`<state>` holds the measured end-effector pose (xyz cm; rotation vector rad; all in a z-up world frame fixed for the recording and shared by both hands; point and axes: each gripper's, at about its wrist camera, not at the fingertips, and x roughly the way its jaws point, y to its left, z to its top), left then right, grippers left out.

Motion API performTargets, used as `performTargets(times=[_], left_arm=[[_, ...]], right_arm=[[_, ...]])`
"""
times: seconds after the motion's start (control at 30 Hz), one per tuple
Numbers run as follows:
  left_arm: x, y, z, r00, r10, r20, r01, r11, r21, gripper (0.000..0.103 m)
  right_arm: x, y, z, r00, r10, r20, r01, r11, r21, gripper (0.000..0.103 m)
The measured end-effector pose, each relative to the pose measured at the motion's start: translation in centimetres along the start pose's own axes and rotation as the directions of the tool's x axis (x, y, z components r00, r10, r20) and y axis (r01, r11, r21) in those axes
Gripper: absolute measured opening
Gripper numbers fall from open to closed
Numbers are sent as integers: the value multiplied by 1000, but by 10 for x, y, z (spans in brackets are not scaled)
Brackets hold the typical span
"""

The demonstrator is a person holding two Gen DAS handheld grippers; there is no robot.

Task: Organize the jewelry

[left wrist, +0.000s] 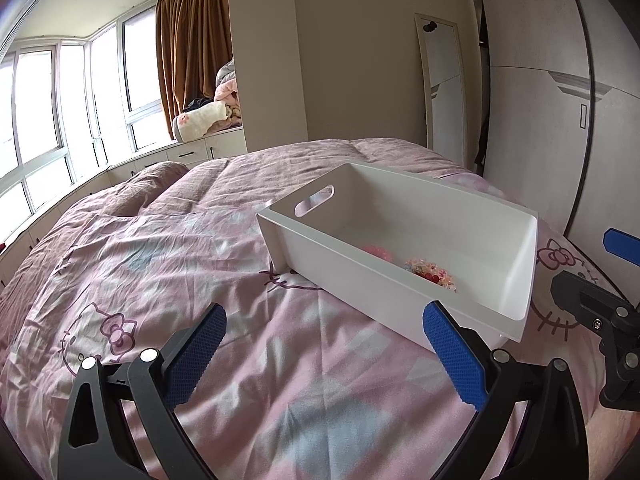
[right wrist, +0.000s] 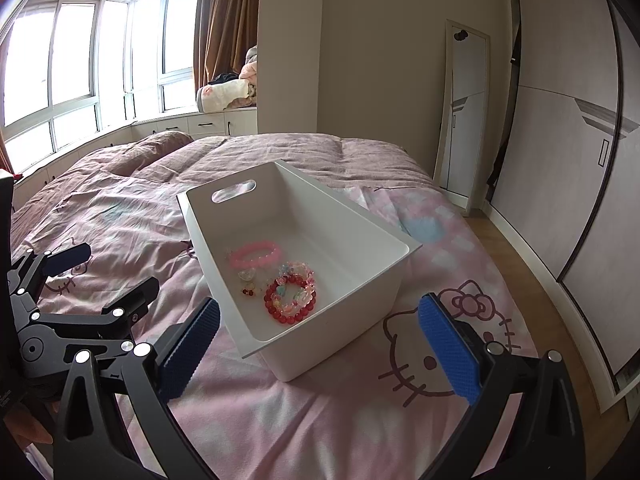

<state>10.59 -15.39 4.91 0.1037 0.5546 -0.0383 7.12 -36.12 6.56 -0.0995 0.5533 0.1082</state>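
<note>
A white plastic bin [right wrist: 320, 236] with a handle slot stands on the bed. Inside lie a pink bead bracelet [right wrist: 255, 254], a red bead bracelet [right wrist: 290, 300], a pastel bead bracelet [right wrist: 298, 272] and small trinkets [right wrist: 248, 280]. In the left wrist view the bin [left wrist: 516, 264] sits ahead to the right, and only part of the beads [left wrist: 430, 272] shows. My left gripper [left wrist: 324, 356] is open and empty, above the bedspread left of the bin. My right gripper [right wrist: 320, 352] is open and empty, at the bin's near end. Each gripper shows in the other's view.
The bed carries a pink Hello Kitty duvet [right wrist: 440, 344]. A standing mirror [right wrist: 464, 112] leans on the wall beyond the bed. Sliding wardrobe doors [right wrist: 568, 152] are at right, with a wooden floor strip [right wrist: 516, 264] beside the bed. Windows and a brown curtain [right wrist: 224, 28] are at left.
</note>
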Motion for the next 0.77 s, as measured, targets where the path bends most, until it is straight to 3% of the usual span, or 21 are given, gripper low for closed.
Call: performTargets(times=[0.17, 0.77], left_arm=[[-4, -2, 3, 999, 10, 33, -10, 1000, 16, 99], [0, 0, 2, 1000, 0, 21, -1, 1000, 22, 99]], right_arm=[[0, 0, 0, 1000, 1, -2, -1, 1000, 2, 98], [1, 1, -1, 1000, 3, -3, -3, 1000, -1, 98]])
